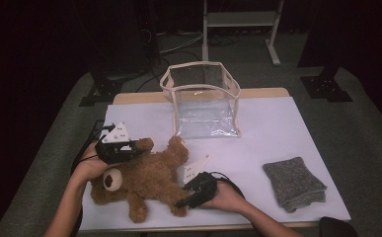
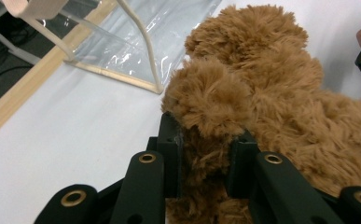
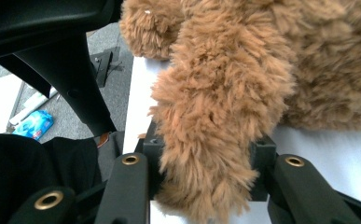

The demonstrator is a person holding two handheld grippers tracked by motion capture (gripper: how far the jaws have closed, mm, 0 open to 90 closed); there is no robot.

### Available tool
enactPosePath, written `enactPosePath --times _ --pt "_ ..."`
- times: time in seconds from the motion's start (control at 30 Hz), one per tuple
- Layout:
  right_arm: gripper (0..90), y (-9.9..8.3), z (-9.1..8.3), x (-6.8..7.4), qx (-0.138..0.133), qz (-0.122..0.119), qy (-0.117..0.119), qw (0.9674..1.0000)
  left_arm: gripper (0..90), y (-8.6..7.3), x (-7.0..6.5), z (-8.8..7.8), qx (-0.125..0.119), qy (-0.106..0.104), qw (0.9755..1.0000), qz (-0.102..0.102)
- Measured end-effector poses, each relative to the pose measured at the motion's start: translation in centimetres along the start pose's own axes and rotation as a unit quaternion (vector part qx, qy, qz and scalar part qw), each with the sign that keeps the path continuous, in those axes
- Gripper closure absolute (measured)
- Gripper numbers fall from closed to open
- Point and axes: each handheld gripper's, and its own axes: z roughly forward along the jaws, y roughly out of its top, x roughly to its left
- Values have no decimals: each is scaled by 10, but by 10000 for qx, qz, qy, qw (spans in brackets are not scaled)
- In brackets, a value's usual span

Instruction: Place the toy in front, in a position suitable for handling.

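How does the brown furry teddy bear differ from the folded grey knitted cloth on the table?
The brown furry teddy bear is bulky and lies sprawled at the near left; the folded grey knitted cloth lies flat at the near right. The left claw grips one bear limb and the right claw has a bear limb between its jaws; the cloth lies untouched. Both are soft and rest on the white table cover.

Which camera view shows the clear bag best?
The high view: the whole clear bag stands open on the table, behind the teddy bear. The left gripper view catches just its lower corner and a handle. In the right gripper view the bear's fur blocks it.
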Motion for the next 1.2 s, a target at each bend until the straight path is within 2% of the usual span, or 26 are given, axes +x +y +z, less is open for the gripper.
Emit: enactPosePath --times 0.07,0.17,0.33,0.47,0.57,0.67,0.8,0.83,0.87,0.93,0.97,1.0,1.17,1.2 --pt "627 1 -3 0 -59 38 67 10000 730 1 0 -3 -39 16 10000 -16" --pt "637 5 -9 4 -92 -27 101 9999 735 4 1 -9 -159 -48 9999 -36" --pt "646 8 -24 11 -240 -102 154 9995 737 18 -2 -15 -315 -80 9995 6" --pt "648 9 -46 17 -388 -141 149 9990 737 36 -6 -16 -423 -159 9990 69" --pt "648 5 -70 20 -491 -103 118 9987 737 54 -10 -15 -468 -190 9984 242" --pt "647 0 -94 22 -564 -92 9 9984 736 76 -15 -8 -497 -308 9973 442" --pt "647 -13 -131 28 -628 1 -167 9979 735 105 -24 9 -586 -551 9947 636" --pt "647 -17 -140 30 -619 29 -217 9978 734 112 -26 14 -549 -625 9936 762" --pt "647 -22 -148 31 -621 49 -262 9977 734 119 -29 20 -579 -678 9931 766" --pt "646 -40 -168 32 -644 195 -384 9970 733 131 -34 33 -555 -787 9915 874" --pt "646 -40 -168 32 -644 195 -384 9970 733 136 -37 41 -551 -851 9910 877" --pt "646 -47 -173 31 -651 240 -425 9967 733 142 -41 51 -504 -916 9897 975" --pt "645 -93 -191 29 -654 655 -578 9940 730 155 -51 95 -403 -1275 9857 1026" --pt "645 -93 -191 29 -654 655 -578 9940 730 156 -53 105 -361 -1342 9849 1029"
